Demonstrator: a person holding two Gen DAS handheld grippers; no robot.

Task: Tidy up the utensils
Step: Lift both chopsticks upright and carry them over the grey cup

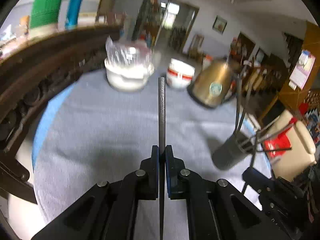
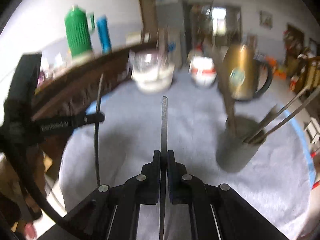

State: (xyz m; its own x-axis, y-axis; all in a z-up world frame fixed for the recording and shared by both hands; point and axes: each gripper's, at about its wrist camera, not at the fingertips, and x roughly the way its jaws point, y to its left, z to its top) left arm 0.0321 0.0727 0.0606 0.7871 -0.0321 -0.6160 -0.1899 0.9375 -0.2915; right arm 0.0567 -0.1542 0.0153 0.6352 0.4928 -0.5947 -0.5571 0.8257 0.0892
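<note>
Each gripper, left gripper (image 1: 162,150) and right gripper (image 2: 164,155), clenches what looks like a chopstick (image 1: 161,108), presumably bound for the grey holder (image 2: 238,146).

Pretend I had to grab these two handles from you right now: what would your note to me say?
Left gripper: shut on a thin dark chopstick that sticks out ahead of the fingers.
Right gripper: shut on a thin silvery metal chopstick, held the same way.
Grey cylindrical utensil holder: upright on the grey tablecloth, right of both grippers, with several long utensils already leaning in it.
Done: both sticks are off the cloth.
Left: probably drop each stick into the holder. No other loose utensils show on the cloth.
</note>
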